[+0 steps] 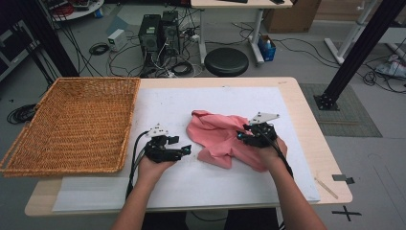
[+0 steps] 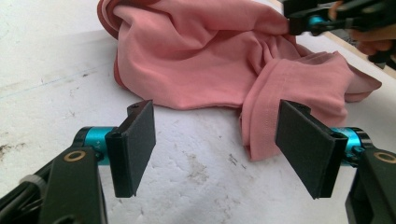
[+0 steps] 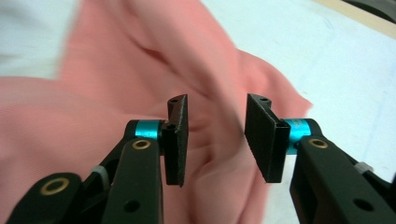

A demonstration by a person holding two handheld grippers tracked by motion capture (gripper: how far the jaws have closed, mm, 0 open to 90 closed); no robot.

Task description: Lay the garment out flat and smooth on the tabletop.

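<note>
My left tongs (image 2: 215, 149) and right tongs (image 3: 217, 137) both gape; pink cloth (image 1: 220, 136) lies crumpled, basket (image 1: 72, 124) at nine o'clock unfilled

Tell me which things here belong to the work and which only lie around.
In the work:
pink garment
right gripper
left gripper
wicker basket, probably

Only lying around:
wooden stick
black stool
computer towers

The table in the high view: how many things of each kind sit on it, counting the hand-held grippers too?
Pink garment, crumpled: 1
Wicker basket, at the left edge: 1
White mat covering the tabletop: 1
Wooden stick, near the right corner: 1
Grippers, left gripper and right gripper, both open: 2
Total: 6
</note>
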